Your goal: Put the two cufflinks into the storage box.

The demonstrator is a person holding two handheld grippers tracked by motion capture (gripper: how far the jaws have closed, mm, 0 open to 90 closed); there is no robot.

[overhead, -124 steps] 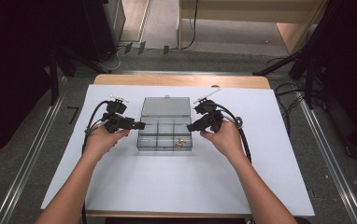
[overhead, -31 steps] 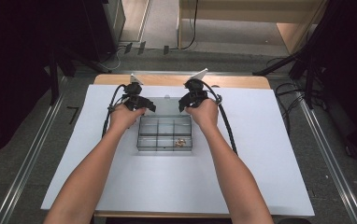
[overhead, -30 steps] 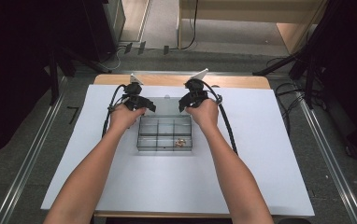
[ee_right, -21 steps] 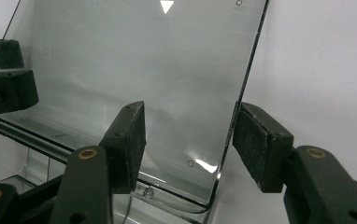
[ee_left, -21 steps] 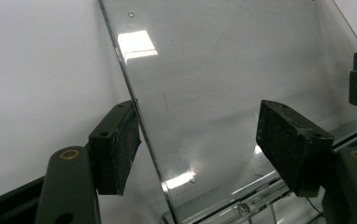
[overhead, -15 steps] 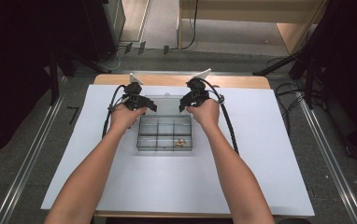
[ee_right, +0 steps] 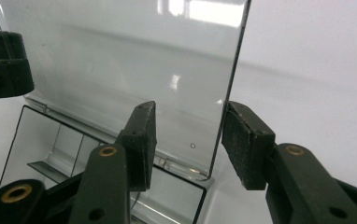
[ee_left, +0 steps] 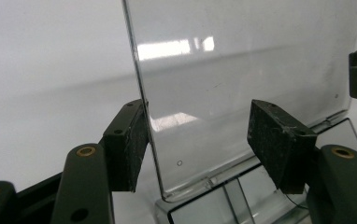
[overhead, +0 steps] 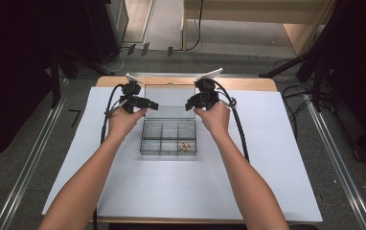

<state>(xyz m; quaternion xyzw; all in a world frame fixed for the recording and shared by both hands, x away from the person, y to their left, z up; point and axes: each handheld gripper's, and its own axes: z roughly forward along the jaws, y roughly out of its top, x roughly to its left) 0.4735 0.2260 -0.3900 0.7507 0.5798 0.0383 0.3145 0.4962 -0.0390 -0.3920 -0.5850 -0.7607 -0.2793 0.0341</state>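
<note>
A person at a white-covered table [overhead: 267, 191] raises the hinged lid [overhead: 169, 98] of a clear plastic compartment box [overhead: 168, 137], one handheld gripper at each far corner. The left gripper [overhead: 148, 104] and right gripper [overhead: 191, 104] straddle the lid's side edges. Both pairs of jaws have just been closing with the lid between them. In the left gripper view the lid's edge [ee_left: 141, 93] sits at the left pad while the other pad stands off, so the jaws remain apart rather than clamped. In the right gripper view the lid's edge [ee_right: 228, 98] runs between the two pads, though glare makes contact hard to judge.

The box rests mid-table, its grid of compartments exposed, with small gold-coloured pieces [overhead: 185, 146] in the near right cell.

Four seconds earlier the grippers flanked the box at its sides. A second ago they had moved to its far corners; since then both hands have lifted slightly. The lid now looks steeply raised, so opening seems nearly complete.
</note>
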